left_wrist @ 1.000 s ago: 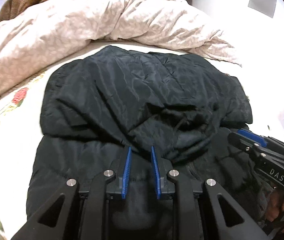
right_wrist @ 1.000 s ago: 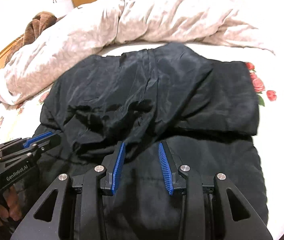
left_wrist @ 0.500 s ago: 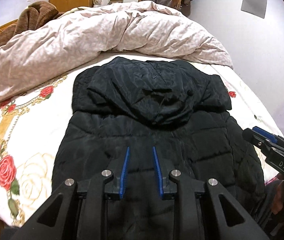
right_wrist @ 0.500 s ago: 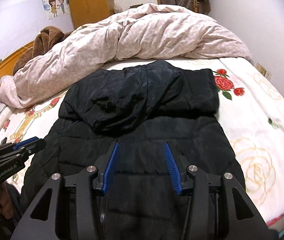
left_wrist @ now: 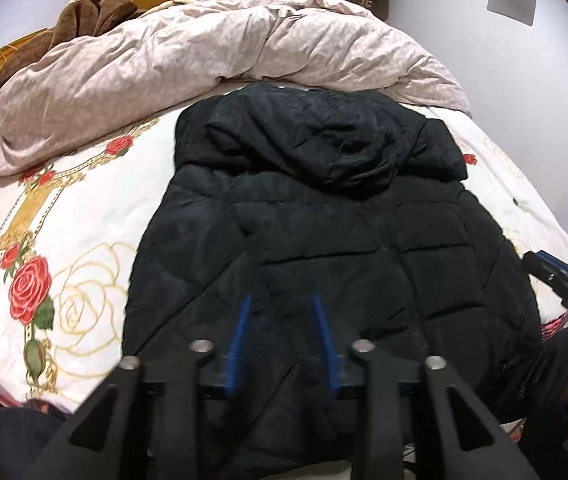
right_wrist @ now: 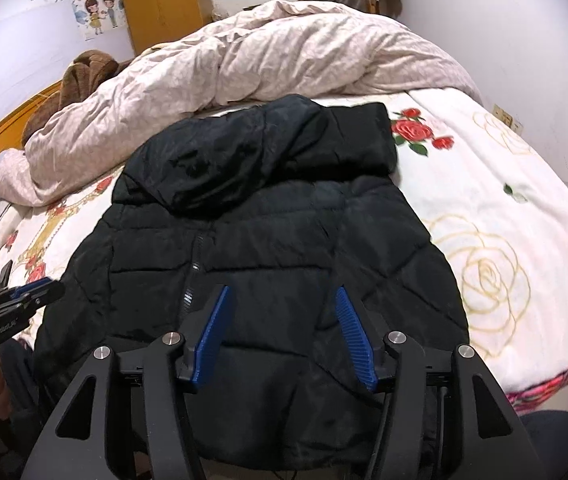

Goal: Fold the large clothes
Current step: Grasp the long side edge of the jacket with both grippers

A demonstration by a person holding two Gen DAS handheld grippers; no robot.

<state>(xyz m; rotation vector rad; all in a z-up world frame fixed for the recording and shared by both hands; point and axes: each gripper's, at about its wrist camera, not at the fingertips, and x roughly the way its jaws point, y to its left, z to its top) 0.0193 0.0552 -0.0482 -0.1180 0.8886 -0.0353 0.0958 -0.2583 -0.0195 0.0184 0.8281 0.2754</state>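
Lying flat on the rose-printed white bed [right_wrist: 504, 216], hood folded down over its chest, just below the crumpled pale pink duvet [left_wrist: 203, 60]: the black quilted puffer jacket [left_wrist: 324, 248]. Hovering above its hem, left claw [left_wrist: 281, 336] and right claw [right_wrist: 284, 328], both spread, gripping nothing.

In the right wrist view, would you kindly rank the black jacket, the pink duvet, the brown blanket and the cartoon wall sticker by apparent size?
1. black jacket, though it lies nearest the camera
2. pink duvet
3. brown blanket, partly hidden by the duvet
4. cartoon wall sticker
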